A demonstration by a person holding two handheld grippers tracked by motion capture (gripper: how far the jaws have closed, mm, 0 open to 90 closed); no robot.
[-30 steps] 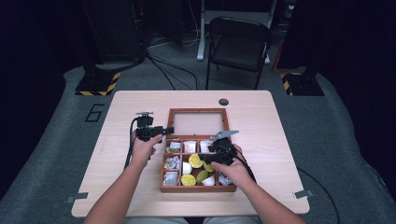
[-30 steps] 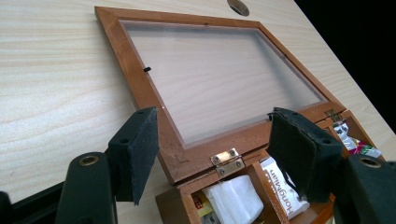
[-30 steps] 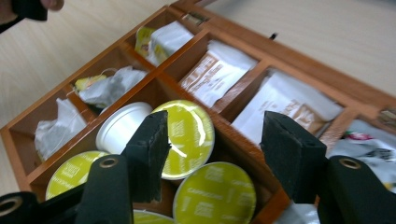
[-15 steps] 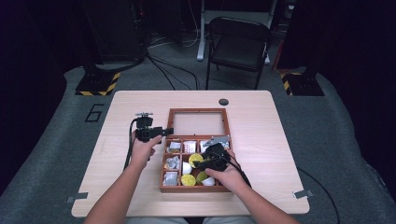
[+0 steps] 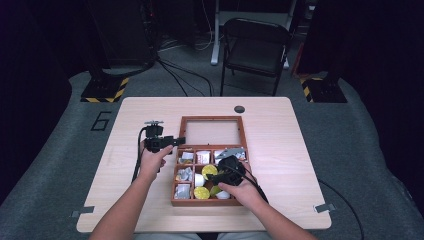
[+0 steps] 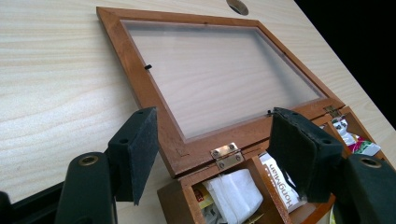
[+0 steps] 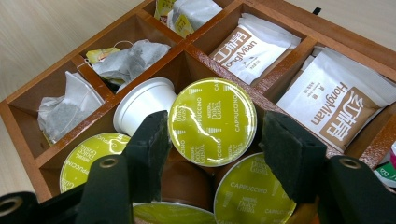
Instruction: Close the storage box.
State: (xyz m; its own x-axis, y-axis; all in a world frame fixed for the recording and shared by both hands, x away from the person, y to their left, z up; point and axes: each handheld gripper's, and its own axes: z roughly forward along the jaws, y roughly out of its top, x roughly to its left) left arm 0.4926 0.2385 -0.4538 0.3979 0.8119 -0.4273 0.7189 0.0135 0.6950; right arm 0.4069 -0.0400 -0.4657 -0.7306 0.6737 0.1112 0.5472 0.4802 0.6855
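Right hand-held gripper (image 7: 212, 140) spread around a capsule (image 7: 212, 122), pads not yet pinching; left hand-held gripper (image 6: 212, 149) spread, empty, parked by the box (image 6: 175, 196).

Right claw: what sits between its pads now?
In the right gripper view, a green-lidded cappuccino capsule sits between the right claw's pads, standing on edge; contact unclear.

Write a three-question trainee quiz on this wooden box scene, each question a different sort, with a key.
1. True or false: the glass-paned lid of the brown wooden compartment box lies open, flat on the table.
2. The right gripper straddles which item? A) grey tea bag B) green-lidded round coffee capsule C) white-and-brown sachet
3. Fill in: the left gripper stands open near the lid's brass ____.

Key: 1 true; 2 B; 3 hinge.
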